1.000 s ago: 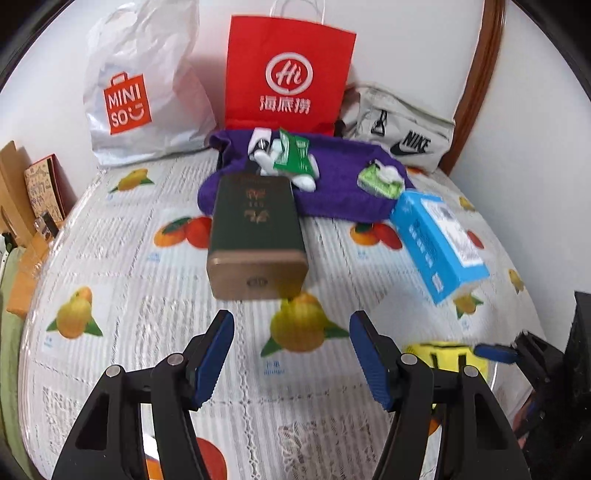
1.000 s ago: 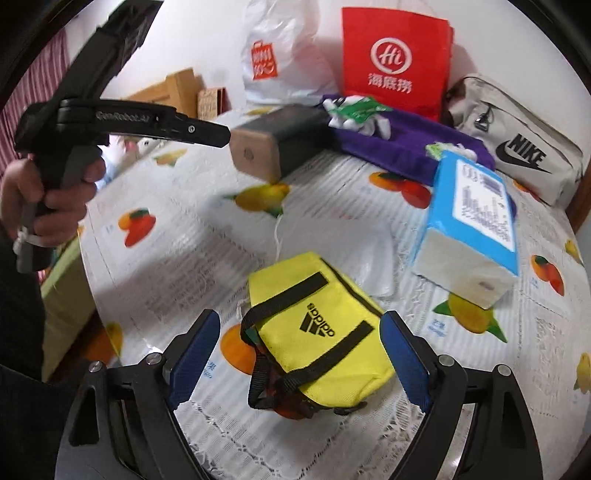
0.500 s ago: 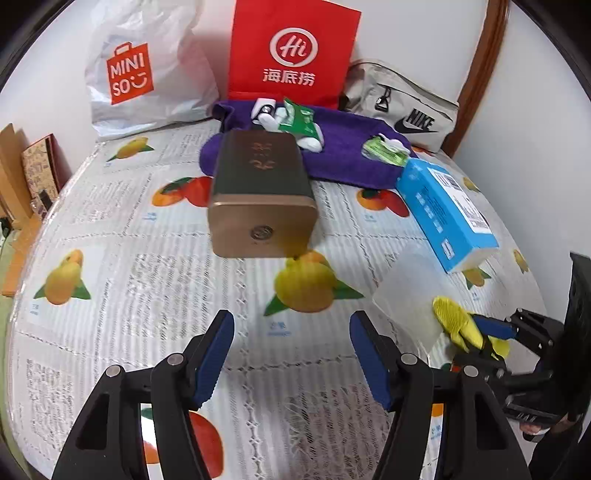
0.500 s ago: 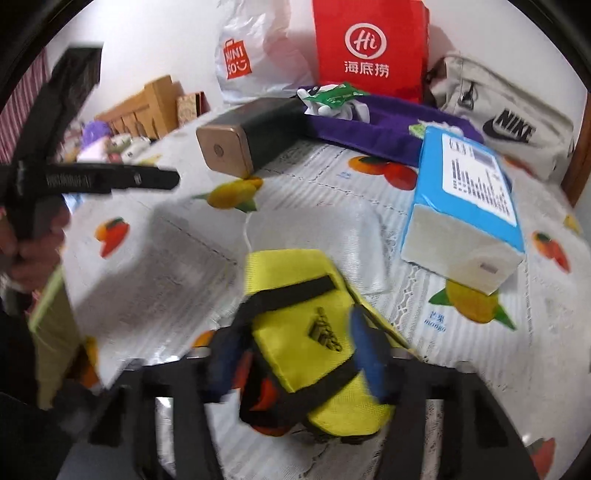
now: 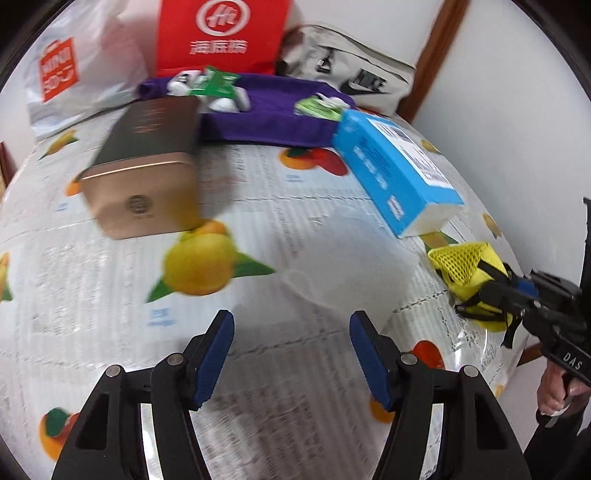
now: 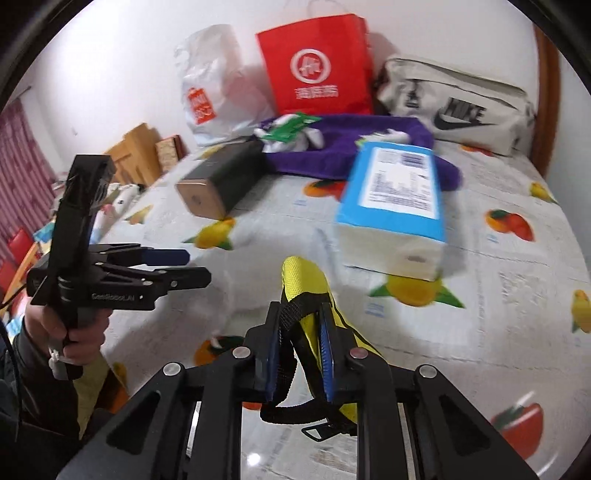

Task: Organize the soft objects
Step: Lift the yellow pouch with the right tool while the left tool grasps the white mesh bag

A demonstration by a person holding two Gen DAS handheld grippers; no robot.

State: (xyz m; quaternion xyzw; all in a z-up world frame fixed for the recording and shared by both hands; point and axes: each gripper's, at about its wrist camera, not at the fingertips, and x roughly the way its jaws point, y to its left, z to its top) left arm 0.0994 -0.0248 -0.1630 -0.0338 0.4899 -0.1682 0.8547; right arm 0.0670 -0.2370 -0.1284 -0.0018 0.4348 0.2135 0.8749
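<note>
Right gripper (image 6: 300,347): jaws have just been closing and now pinch the small yellow fabric pouch with black straps (image 6: 308,291) between the blue pads. Pouch stands on edge, one end poking up past the fingertips, a black strap loop and buckle hanging below. In the left wrist view the same pouch (image 5: 469,264) sits near the right edge of the table with a fruit-print cloth (image 5: 258,236), held in the right gripper (image 5: 511,291).

Left gripper (image 5: 291,354): jaws spread, nothing between them, hanging over bare cloth near the front edge. A hand (image 6: 74,332) grips its handle.

Toward the back edge: purple folded cloth (image 5: 273,114) with small white and green packets on it. Gold-ended dark rectangular tin (image 5: 147,166) lies toward the left edge. Blue and white tissue pack (image 5: 395,166) lies just behind the pouch. Red paper bag (image 5: 221,33), white plastic shopping bag (image 5: 85,66) and grey pouch with a black logo (image 5: 354,70) line the wall.
</note>
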